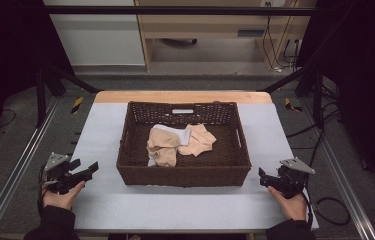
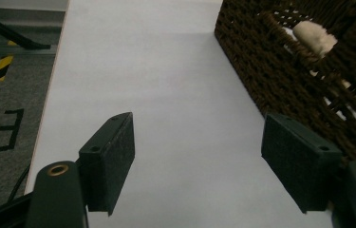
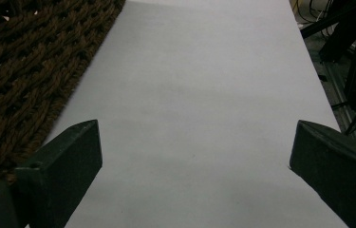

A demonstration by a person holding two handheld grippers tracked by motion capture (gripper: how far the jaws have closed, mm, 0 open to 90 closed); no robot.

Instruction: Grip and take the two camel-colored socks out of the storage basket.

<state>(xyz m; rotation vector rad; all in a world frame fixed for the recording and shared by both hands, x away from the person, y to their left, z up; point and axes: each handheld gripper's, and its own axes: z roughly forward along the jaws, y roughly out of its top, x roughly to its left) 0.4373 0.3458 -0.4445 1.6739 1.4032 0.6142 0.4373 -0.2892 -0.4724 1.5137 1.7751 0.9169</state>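
No legible text or labels.

basket (image 1: 182, 172): we see dark brown woven wicker
socks (image 1: 175, 144): peach and cream
table cover (image 1: 175, 205): pale grey-white
grippers' jaws: black
floor tape (image 1: 77, 104): yellow-black stripes

**Your sleeves and grippers**

You wear dark sleeves on both forearms. Your left gripper (image 1: 89, 169) and right gripper (image 1: 262, 176), either side of the basket (image 1: 125, 150), are black with grey three-cornered top plates; brass-ringed holes sit beside the flat rectangular pads (image 2: 111, 159).
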